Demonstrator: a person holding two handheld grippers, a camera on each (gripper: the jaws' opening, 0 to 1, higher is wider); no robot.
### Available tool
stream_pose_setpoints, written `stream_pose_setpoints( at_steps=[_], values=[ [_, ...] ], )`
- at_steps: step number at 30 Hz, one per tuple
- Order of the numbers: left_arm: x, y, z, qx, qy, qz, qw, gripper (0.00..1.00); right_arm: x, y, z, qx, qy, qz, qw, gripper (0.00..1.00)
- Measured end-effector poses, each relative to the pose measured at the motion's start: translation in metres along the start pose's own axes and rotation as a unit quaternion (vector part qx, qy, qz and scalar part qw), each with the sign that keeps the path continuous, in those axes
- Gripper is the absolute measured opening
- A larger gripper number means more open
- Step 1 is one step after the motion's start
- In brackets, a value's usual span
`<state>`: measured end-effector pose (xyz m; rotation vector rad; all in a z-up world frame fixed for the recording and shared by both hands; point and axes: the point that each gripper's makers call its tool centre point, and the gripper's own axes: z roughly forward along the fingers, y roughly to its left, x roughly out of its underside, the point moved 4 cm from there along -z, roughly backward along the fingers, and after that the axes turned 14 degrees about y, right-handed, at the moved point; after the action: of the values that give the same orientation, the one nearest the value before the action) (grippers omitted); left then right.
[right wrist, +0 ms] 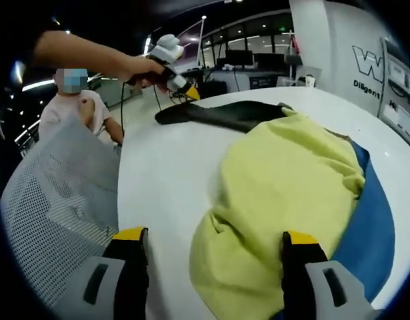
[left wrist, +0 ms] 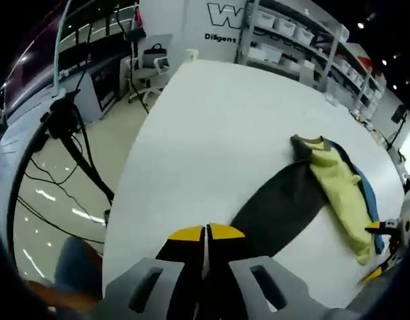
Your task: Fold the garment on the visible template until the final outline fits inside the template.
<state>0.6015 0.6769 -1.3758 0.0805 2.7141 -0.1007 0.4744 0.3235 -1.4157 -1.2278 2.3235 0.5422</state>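
Observation:
A yellow garment (left wrist: pixel 338 190) (right wrist: pixel 285 193) lies crumpled on a blue template (left wrist: pixel 369 195) (right wrist: pixel 371 227) on the white table (left wrist: pixel 218 127). From under it a long dark grey cloth (left wrist: pixel 281 203) (right wrist: pixel 225 113) stretches out to my left gripper (left wrist: pixel 206 233), whose yellow-tipped jaws are pressed together at the cloth's near end. In the right gripper view a hand holds that left gripper (right wrist: pixel 181 87) at the far tip of the dark cloth. My right gripper (right wrist: pixel 216 237) stands wide open, with the yellow garment's near edge between its jaws. It also appears at the table's right side as the right gripper (left wrist: pixel 381 250).
The table's curved edge (left wrist: pixel 128 180) drops to a shiny floor with a tripod (left wrist: pixel 68 127) and cables. Shelves with bins (left wrist: pixel 291 30) stand behind the table. A seated person (right wrist: pixel 75 107) and a grey mesh chair back (right wrist: pixel 58 193) are to the left of the table.

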Motion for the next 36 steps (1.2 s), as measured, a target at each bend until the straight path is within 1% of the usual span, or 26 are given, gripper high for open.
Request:
stream_pose_setpoints(
  at_steps=[3, 5, 6, 7, 8, 9, 10, 11, 12, 15, 17, 20, 22, 23, 24, 25, 26, 27, 28, 29, 30, 31, 32, 34, 35, 36],
  values=[
    [0.006, 0.000, -0.002, 0.009, -0.003, 0.011, 0.9999, 0.02, 0.000, 0.000, 0.001, 0.000, -0.001, -0.001, 1.0000, 0.82],
    [0.010, -0.004, -0.005, 0.016, -0.006, 0.030, 0.9994, 0.08, 0.000, 0.001, 0.001, -0.001, -0.002, 0.000, 1.0000, 0.83],
    [0.013, -0.005, -0.006, 0.017, -0.006, 0.038, 0.9991, 0.13, -0.001, 0.001, 0.000, -0.002, -0.002, 0.001, 1.0000, 0.83],
    [0.017, -0.010, -0.007, 0.022, -0.006, 0.047, 0.9986, 0.17, -0.001, 0.001, 0.000, -0.002, -0.002, 0.002, 1.0000, 0.83],
    [0.023, -0.015, -0.008, 0.038, -0.002, 0.057, 0.9976, 0.22, -0.001, 0.001, 0.000, -0.003, -0.002, 0.002, 1.0000, 0.83],
    [0.028, -0.018, -0.009, 0.041, 0.002, 0.063, 0.9971, 0.26, -0.001, 0.001, 0.000, -0.003, -0.002, 0.003, 1.0000, 0.83],
    [0.034, -0.020, -0.010, 0.040, 0.004, 0.083, 0.9957, 0.28, -0.001, 0.001, 0.000, -0.003, -0.002, 0.004, 1.0000, 0.83],
    [0.038, -0.021, -0.011, 0.038, 0.003, 0.094, 0.9948, 0.30, -0.001, 0.001, 0.000, -0.003, -0.003, 0.005, 1.0000, 0.84],
    [0.044, -0.023, -0.011, 0.039, 0.006, 0.100, 0.9942, 0.33, -0.001, 0.001, 0.000, -0.003, -0.004, 0.006, 1.0000, 0.84],
    [0.059, -0.024, -0.011, 0.040, 0.018, 0.095, 0.9945, 0.40, -0.001, 0.001, -0.001, -0.004, -0.006, 0.008, 0.9999, 0.84],
    [0.069, -0.025, -0.011, 0.042, 0.028, 0.094, 0.9943, 0.38, -0.001, 0.002, -0.001, -0.004, -0.006, 0.006, 1.0000, 0.84],
    [0.079, -0.024, -0.009, 0.040, 0.043, 0.093, 0.9939, 0.28, -0.001, 0.001, 0.000, -0.004, -0.005, 0.003, 1.0000, 0.84],
    [0.084, -0.024, -0.010, 0.035, 0.061, 0.094, 0.9931, 0.13, -0.001, 0.000, 0.001, -0.004, -0.005, 0.002, 1.0000, 0.84],
    [0.085, -0.025, -0.011, 0.042, 0.064, 0.089, 0.9931, 0.04, -0.002, 0.000, 0.001, -0.004, -0.005, 0.002, 1.0000, 0.84],
    [0.087, -0.028, -0.013, 0.058, 0.073, 0.066, 0.9935, 0.03, -0.002, 0.000, 0.001, -0.005, -0.005, 0.001, 1.0000, 0.84],
    [0.088, -0.029, -0.015, 0.066, 0.082, 0.037, 0.9938, 0.03, -0.002, 0.000, 0.001, -0.005, -0.005, 0.000, 1.0000, 0.84],
    [0.091, -0.034, -0.018, 0.094, 0.101, 0.002, 0.9904, 0.03, -0.002, 0.000, 0.001, -0.004, -0.004, -0.002, 1.0000, 0.84],
    [0.094, -0.037, -0.021, 0.118, 0.113, -0.017, 0.9864, 0.03, -0.002, -0.001, 0.002, -0.004, -0.003, -0.003, 1.0000, 0.84],
    [0.097, -0.040, -0.025, 0.139, 0.126, -0.029, 0.9818, 0.03, -0.003, -0.001, 0.001, -0.005, -0.003, -0.001, 1.0000, 0.84],
    [0.098, -0.041, -0.028, 0.150, 0.133, -0.034, 0.9791, 0.02, -0.003, -0.001, 0.001, -0.005, -0.003, 0.000, 1.0000, 0.84],
    [0.099, -0.042, -0.033, 0.165, 0.137, -0.045, 0.9757, 0.02, -0.004, -0.001, 0.001, -0.006, -0.004, 0.001, 1.0000, 0.85],
    [0.098, -0.042, -0.034, 0.171, 0.135, -0.046, 0.9750, 0.02, -0.004, -0.001, 0.002, -0.006, -0.005, 0.001, 1.0000, 0.85],
    [0.096, -0.044, -0.042, 0.196, 0.134, -0.052, 0.9700, 0.02, -0.004, -0.001, 0.002, -0.006, -0.005, 0.001, 1.0000, 0.85],
    [0.095, -0.048, -0.052, 0.233, 0.142, -0.067, 0.9596, 0.02, -0.005, 0.000, 0.003, -0.007, -0.007, 0.002, 0.9999, 0.86],
    [0.094, -0.050, -0.060, 0.256, 0.145, -0.071, 0.9531, 0.02, -0.006, 0.000, 0.003, -0.007, -0.009, 0.002, 0.9999, 0.86],
    [0.092, -0.050, -0.065, 0.269, 0.144, -0.067, 0.9500, 0.02, -0.006, 0.000, 0.004, -0.008, -0.010, 0.002, 0.9999, 0.86]
  ],
)
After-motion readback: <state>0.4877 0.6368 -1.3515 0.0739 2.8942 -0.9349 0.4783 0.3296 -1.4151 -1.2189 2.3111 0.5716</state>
